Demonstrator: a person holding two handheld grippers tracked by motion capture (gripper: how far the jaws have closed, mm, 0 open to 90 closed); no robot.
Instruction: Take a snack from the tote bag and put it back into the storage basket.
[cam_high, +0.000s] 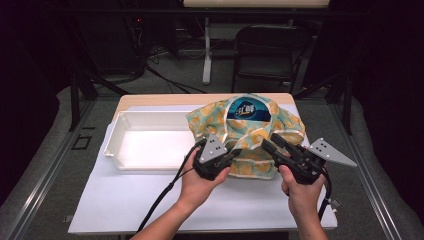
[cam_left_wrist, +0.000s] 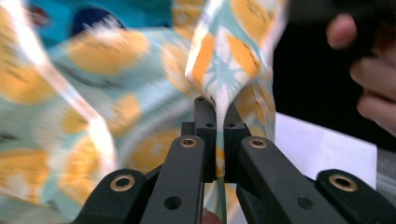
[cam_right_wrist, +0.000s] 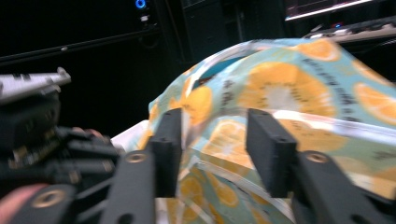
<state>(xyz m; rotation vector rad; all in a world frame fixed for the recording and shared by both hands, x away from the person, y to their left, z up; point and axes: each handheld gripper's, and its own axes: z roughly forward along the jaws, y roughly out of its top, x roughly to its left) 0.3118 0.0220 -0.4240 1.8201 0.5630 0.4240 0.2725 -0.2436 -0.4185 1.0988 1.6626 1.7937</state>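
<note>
Bag: an orange-print snack bag (cam_high: 247, 132) stands on the counter (cam_high: 125, 200), just right of the white tray (cam_high: 150, 145).
Left tongs (cam_left_wrist: 215, 105): clamped on the bag's near edge flap.
Right tongs (cam_right_wrist: 215, 140): apart, straddling the bag's seam without pinching it.
Key relation: bag lies straight ahead of both; left hand holds it.

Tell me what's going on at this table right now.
A person is working a large snack bag printed with orange slices, using a handheld gripper in each hand. The left gripper is shut on a fold of the bag's edge. The right gripper has its fingers apart around the bag's near side, not pinching it. A white tray sits beside the bag on the table.
</note>
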